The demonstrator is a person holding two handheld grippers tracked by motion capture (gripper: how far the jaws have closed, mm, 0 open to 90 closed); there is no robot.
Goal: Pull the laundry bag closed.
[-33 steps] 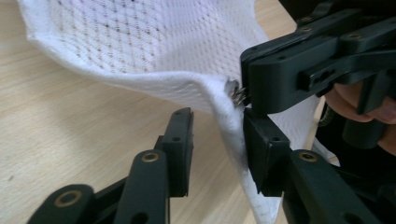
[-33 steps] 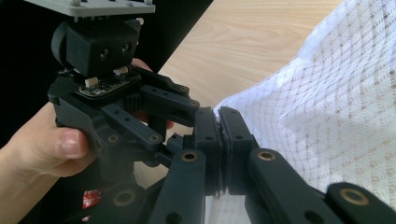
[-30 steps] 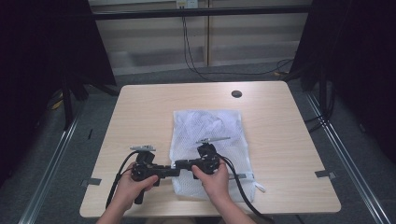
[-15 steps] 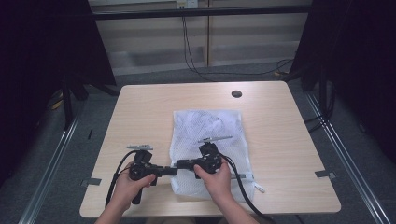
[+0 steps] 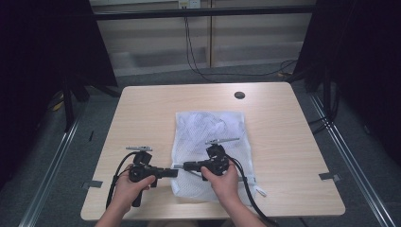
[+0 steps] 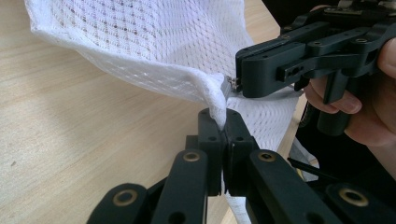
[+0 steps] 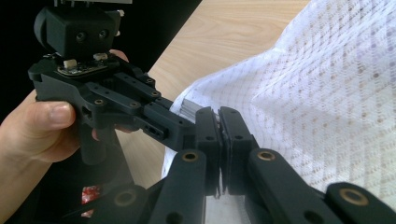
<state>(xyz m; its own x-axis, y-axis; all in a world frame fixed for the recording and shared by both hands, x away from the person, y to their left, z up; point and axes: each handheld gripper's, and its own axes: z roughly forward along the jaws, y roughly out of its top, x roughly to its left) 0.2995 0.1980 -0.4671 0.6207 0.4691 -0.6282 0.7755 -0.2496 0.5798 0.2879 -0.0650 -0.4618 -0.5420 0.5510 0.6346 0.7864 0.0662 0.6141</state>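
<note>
A white mesh bag [image 5: 210, 130] lies flat in the middle of the wooden table [image 5: 142, 109]. Both grippers meet at its near left corner. My left gripper [image 5: 174, 171] comes in from the left, and in the left gripper view its jaws [image 6: 223, 122] are shut on a raised fold of the bag's edge [image 6: 140, 42]. My right gripper [image 5: 184, 165] points left over the bag. Its jaws [image 7: 218, 116] are shut on the same corner of the mesh [image 7: 327, 107]. A small metal piece [image 6: 227, 87] sits at the right gripper's tip [image 6: 237, 85]. A hand holds each gripper.
A black round disc [image 5: 239, 95] sits near the table's far edge. A white tab [image 5: 260, 191] sticks out from the bag's near right corner. Cables trail from both grippers toward the near edge. Grey tape marks [image 5: 328, 176] sit at the table's side edges.
</note>
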